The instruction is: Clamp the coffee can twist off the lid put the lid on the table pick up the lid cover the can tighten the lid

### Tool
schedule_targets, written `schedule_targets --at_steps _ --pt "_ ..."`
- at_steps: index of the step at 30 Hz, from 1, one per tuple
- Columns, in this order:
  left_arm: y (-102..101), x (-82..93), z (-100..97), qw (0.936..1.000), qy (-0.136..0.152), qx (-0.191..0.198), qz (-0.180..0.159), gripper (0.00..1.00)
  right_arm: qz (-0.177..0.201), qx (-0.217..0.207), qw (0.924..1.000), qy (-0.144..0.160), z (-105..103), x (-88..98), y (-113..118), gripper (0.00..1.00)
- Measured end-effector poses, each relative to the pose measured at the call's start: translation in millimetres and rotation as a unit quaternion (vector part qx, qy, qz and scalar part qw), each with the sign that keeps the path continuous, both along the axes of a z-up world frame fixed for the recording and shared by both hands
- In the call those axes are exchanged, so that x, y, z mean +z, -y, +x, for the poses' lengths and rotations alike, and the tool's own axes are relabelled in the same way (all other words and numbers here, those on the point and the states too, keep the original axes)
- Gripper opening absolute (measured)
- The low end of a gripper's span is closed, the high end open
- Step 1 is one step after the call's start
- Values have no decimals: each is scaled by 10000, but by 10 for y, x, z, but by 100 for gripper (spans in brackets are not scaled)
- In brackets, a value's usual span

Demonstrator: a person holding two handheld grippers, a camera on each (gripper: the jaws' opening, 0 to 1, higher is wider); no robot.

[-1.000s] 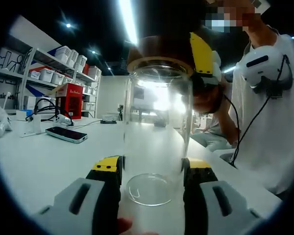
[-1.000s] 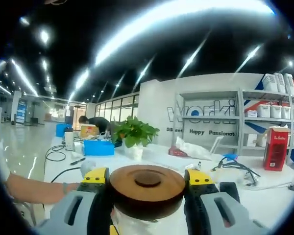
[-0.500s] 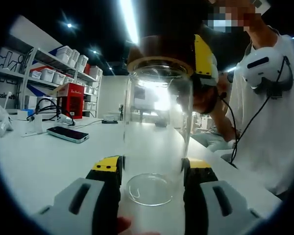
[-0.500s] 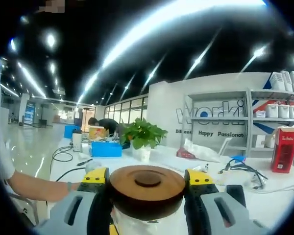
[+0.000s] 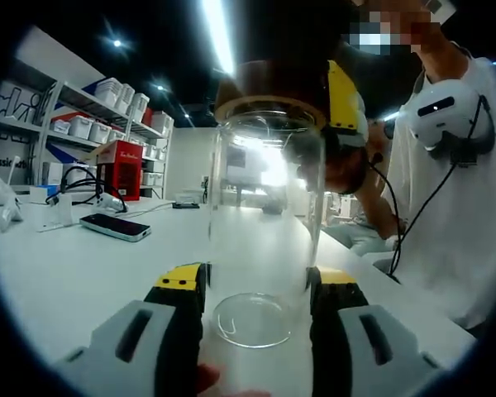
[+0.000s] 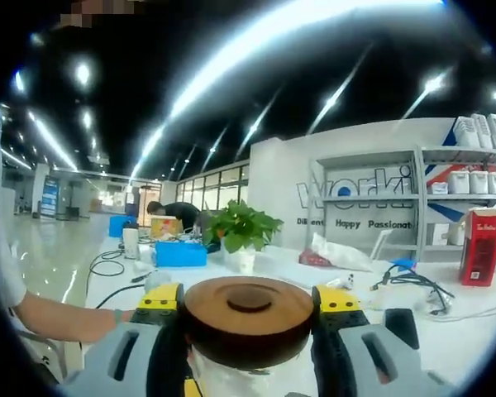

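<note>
A clear glass coffee can [image 5: 264,231] stands upright on the white table [image 5: 74,273], and my left gripper [image 5: 258,298] is shut on its lower part. On the can's mouth sits a brown wooden lid [image 5: 273,87]. My right gripper [image 5: 345,95] reaches it from above, one yellow jaw showing at the lid's right side. In the right gripper view the lid [image 6: 250,318] sits squarely between the yellow-tipped jaws, my right gripper [image 6: 250,308] shut on it, with the can's glass [image 6: 231,376] just below.
A phone [image 5: 112,227], a red box [image 5: 116,169] and cables lie at the left of the table below shelves of white bins. A person in white [image 5: 455,215] stands close at the right. A potted plant [image 6: 236,236] and a blue box [image 6: 180,253] stand farther along the table.
The right gripper view has swung slightly, with the background sliding right while the lid stays between the jaws. The can and my left gripper have not moved.
</note>
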State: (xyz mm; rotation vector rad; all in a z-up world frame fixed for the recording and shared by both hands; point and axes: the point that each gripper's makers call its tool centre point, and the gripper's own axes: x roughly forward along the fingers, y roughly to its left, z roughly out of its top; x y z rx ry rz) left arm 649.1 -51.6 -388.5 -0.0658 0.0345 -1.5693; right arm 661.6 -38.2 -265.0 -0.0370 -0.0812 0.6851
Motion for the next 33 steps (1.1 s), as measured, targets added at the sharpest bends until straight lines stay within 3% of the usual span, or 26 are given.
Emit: schedule_targets --at_steps 13,21,33 --pt "9 37 -62 10000 51 23 -74 45 144 -80 9998 60 18 59 15 64" --pt "-63 85 -35 9997 45 178 -187 49 248 -35 9996 110 -10 112 27 63" --pt "-326 262 21 9972 126 640 -356 44 595 16 9973 435 -108 388 195 61"
